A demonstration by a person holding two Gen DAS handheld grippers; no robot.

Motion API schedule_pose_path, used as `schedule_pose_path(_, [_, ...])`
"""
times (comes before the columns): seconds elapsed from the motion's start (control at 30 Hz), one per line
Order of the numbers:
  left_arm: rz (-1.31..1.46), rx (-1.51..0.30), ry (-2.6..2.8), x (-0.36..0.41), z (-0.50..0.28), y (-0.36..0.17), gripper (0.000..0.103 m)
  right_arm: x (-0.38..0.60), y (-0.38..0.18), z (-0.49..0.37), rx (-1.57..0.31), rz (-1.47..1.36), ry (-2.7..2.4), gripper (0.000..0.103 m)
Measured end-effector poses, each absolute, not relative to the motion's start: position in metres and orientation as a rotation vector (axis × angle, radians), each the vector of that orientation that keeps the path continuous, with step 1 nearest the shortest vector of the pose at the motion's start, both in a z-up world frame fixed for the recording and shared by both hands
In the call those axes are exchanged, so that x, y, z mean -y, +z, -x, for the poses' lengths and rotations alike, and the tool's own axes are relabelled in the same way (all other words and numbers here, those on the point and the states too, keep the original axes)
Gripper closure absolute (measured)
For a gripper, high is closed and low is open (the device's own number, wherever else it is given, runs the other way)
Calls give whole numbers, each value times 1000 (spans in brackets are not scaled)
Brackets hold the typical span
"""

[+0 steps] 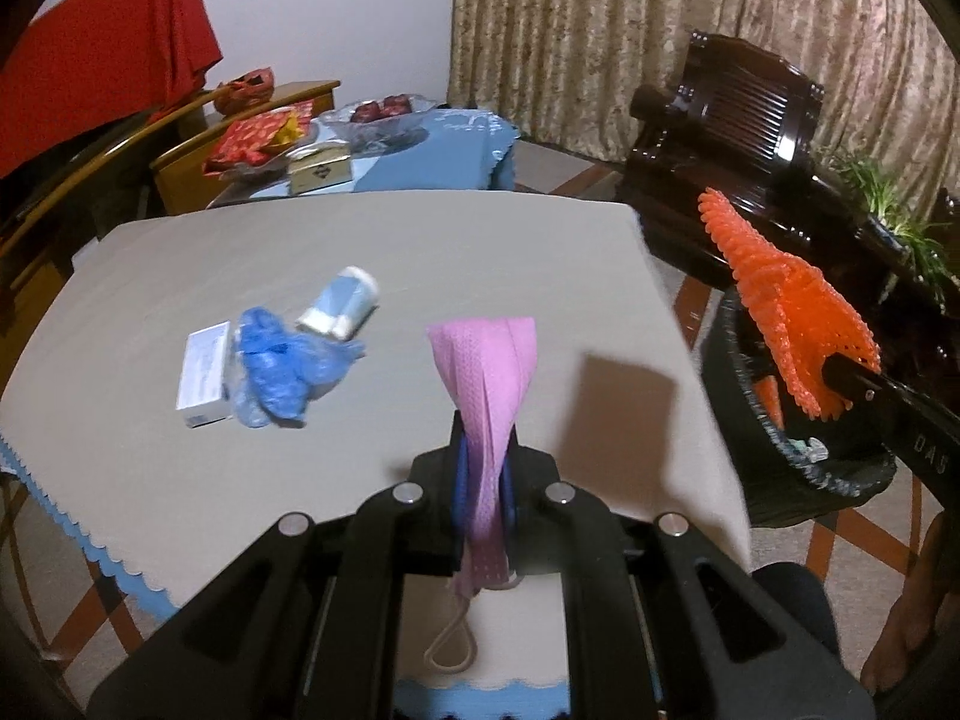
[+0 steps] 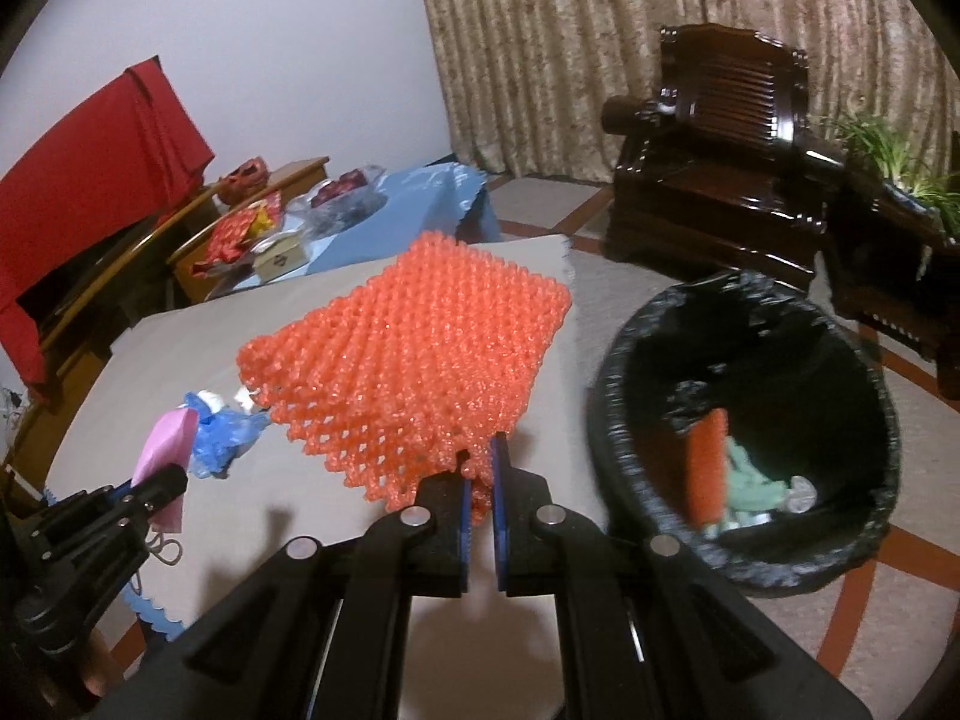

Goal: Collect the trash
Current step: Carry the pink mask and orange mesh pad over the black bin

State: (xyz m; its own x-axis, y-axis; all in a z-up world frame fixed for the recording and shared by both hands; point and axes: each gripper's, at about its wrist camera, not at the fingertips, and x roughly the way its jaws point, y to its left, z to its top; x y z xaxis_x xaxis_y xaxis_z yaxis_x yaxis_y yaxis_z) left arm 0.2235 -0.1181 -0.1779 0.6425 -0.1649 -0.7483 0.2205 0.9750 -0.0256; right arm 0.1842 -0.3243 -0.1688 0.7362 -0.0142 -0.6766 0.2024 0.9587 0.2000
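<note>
Both grippers tilted down: left gripper (image 1: 483, 480) clamps pink mask (image 1: 489, 372), right gripper (image 2: 478, 480) orange mesh (image 2: 414, 354).

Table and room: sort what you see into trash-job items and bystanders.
Job:
- pink face mask, clamped in left gripper
- orange foam net, clamped in right gripper
- blue plastic wrap, small white box, overturned cup on the table
- lined trash bin

Lying about:
- dark wooden armchair
- fruit bowl
- red cloth
- potted plant
</note>
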Motion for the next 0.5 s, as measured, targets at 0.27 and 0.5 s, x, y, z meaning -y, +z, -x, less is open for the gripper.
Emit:
schedule_pose_path(0.27, [-80,-835,-279,177,-216,-169,94,378,-162,-166,-709,-287,-173,97])
schedule_pose_path(0.5, [-99,-833,-323,231,-218,-168,94,419,-162,-153,-699,-298,-208,97])
